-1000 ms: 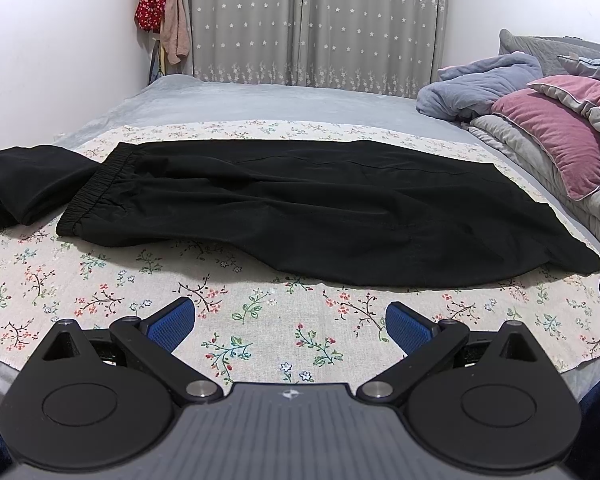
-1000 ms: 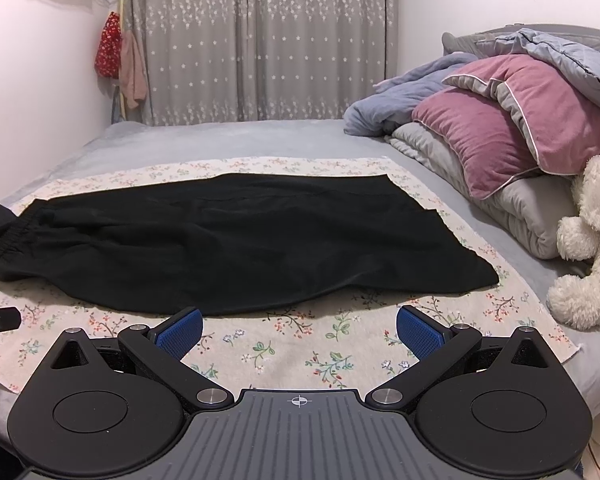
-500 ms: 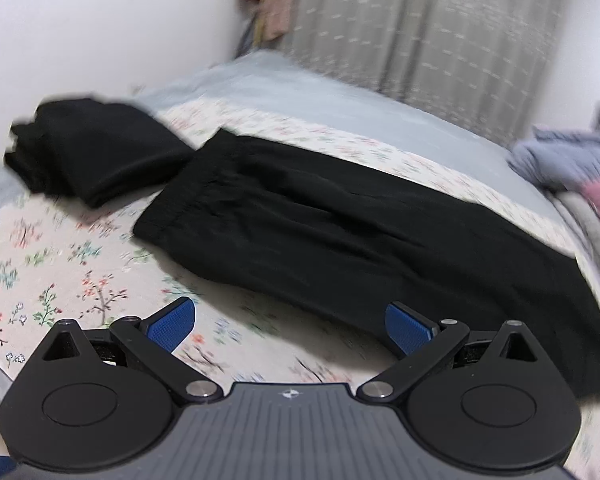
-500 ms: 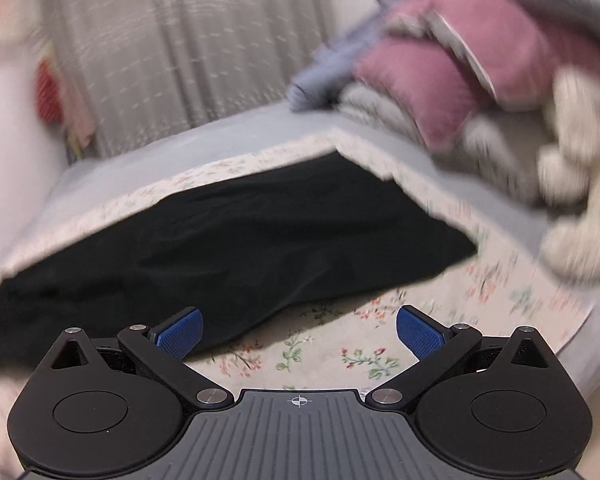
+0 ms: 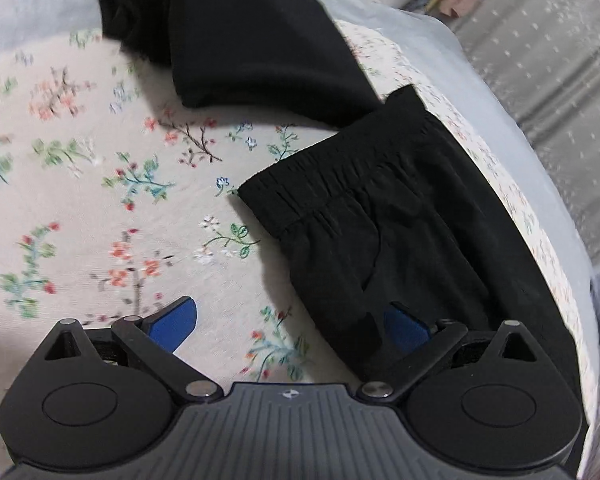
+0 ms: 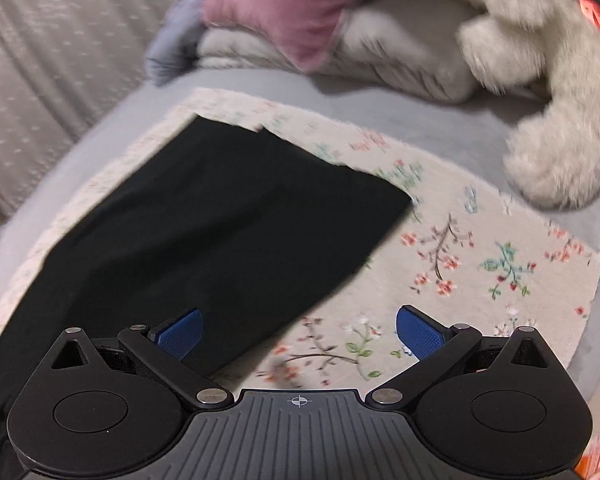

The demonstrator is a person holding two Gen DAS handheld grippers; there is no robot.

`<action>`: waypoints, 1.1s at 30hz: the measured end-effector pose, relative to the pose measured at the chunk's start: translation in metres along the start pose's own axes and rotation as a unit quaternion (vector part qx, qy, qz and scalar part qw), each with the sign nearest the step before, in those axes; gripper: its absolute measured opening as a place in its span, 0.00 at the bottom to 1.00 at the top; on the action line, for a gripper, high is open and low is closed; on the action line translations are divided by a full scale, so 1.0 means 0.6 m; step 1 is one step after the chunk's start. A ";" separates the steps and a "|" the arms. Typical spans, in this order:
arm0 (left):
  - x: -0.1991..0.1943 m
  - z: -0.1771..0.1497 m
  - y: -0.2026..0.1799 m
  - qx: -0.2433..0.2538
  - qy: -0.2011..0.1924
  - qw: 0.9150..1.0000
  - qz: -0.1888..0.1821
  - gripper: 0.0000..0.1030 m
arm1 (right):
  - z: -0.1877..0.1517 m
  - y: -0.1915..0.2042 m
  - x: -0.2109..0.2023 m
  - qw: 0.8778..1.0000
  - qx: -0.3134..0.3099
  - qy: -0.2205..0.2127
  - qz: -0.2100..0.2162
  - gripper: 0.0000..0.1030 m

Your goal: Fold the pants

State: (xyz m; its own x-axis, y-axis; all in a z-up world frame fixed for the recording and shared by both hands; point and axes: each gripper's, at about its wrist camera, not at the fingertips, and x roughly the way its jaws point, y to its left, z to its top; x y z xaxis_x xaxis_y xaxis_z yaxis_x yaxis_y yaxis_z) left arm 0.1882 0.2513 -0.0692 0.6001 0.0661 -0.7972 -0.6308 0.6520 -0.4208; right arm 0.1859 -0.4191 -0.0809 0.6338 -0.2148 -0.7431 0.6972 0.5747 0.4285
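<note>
Black pants (image 5: pixel 400 220) flat on the flowery bed sheet (image 5: pixel 100 200). Left gripper (image 5: pixel 292 322) and right gripper (image 6: pixel 298 330) jaws spread wide, holding nothing. Might grab only the top layer, making a crooked fold.

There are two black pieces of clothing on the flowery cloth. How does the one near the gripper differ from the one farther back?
The pants lie spread out in a flat layer, while the black bundle is folded into a thicker, compact stack. The pants show a gathered elastic waistband; the bundle shows only smooth fabric and rumpled edges. The pants reach the left gripper, one finger over their edge; the bundle lies well beyond it. Both are plain black and rest on the floral cloth.
</note>
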 end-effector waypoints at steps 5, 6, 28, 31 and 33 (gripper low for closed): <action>0.014 0.004 -0.035 0.022 -0.025 0.999 -0.024 0.99 | 0.026 -0.004 0.039 0.999 0.036 0.012 0.019 0.93; 0.018 0.002 -0.040 0.029 -0.026 0.999 -0.024 0.95 | 0.034 -0.002 0.046 0.999 0.038 0.010 0.020 0.87; -0.041 0.016 -0.002 0.046 -0.077 0.994 -0.063 0.16 | 0.047 -0.004 -0.010 0.993 0.030 -0.079 0.088 0.01; -0.064 0.012 0.013 0.044 -0.082 0.993 -0.069 0.16 | 0.035 -0.009 -0.035 0.992 0.011 -0.087 0.091 0.01; -0.077 0.008 0.026 0.048 -0.083 0.993 -0.064 0.16 | 0.028 -0.014 -0.043 0.993 -0.002 -0.082 0.086 0.01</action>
State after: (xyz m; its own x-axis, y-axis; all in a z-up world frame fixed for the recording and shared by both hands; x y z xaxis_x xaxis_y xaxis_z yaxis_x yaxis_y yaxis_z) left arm 0.1529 0.2623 -0.0366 0.7501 0.0967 -0.6542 -0.4995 0.7312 -0.4647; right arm 0.1694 -0.4317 -0.0570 0.7899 -0.2375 -0.5654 0.5721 0.6173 0.5400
